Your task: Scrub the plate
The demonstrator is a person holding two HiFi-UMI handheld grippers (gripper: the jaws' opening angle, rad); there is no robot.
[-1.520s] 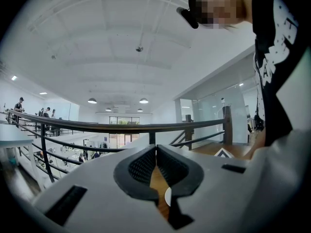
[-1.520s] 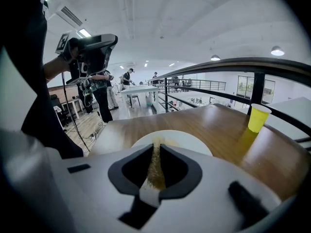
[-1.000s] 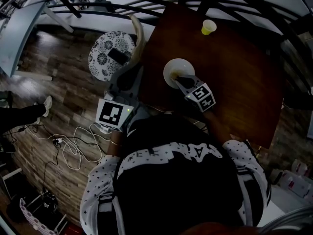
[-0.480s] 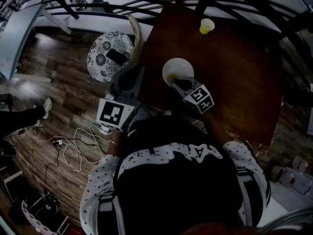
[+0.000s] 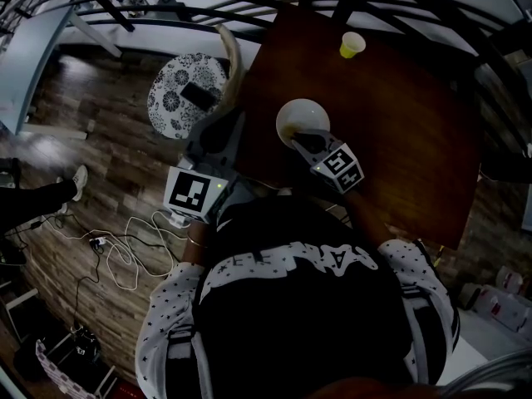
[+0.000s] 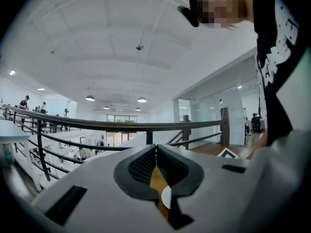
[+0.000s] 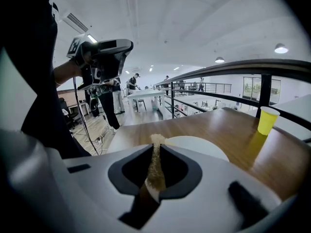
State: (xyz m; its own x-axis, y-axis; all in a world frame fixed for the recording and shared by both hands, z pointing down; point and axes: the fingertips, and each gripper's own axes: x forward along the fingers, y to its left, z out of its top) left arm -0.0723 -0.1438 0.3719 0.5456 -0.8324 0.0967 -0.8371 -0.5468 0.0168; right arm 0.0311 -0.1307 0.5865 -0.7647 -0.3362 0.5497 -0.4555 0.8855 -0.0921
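Observation:
A white plate [image 5: 301,116] lies on the brown wooden table [image 5: 399,131], near its left edge. My right gripper [image 5: 295,139] reaches over the plate's near rim, shut on a thin tan scrub sponge [image 7: 155,161]. The sponge's frayed tip pokes out past the jaws at the rim of the plate [image 7: 201,147]; I cannot tell whether it touches. My left gripper [image 5: 227,121] hovers off the table's left edge, beside the plate. In its own view the left gripper [image 6: 156,152] has its pads pressed together with nothing between them. A white sliver of plate [image 6: 165,198] shows under them.
A yellow paper cup [image 5: 352,45] stands at the table's far side, also seen as the cup [image 7: 268,120]. A round patterned stool [image 5: 179,98] with a dark phone [image 5: 199,95] is left of the table. Black railings [image 5: 249,7] run behind. White cables [image 5: 125,243] lie on the floor.
My right gripper and its sponge have shifted slightly left and farther along the plate's near rim. The left gripper has barely moved.

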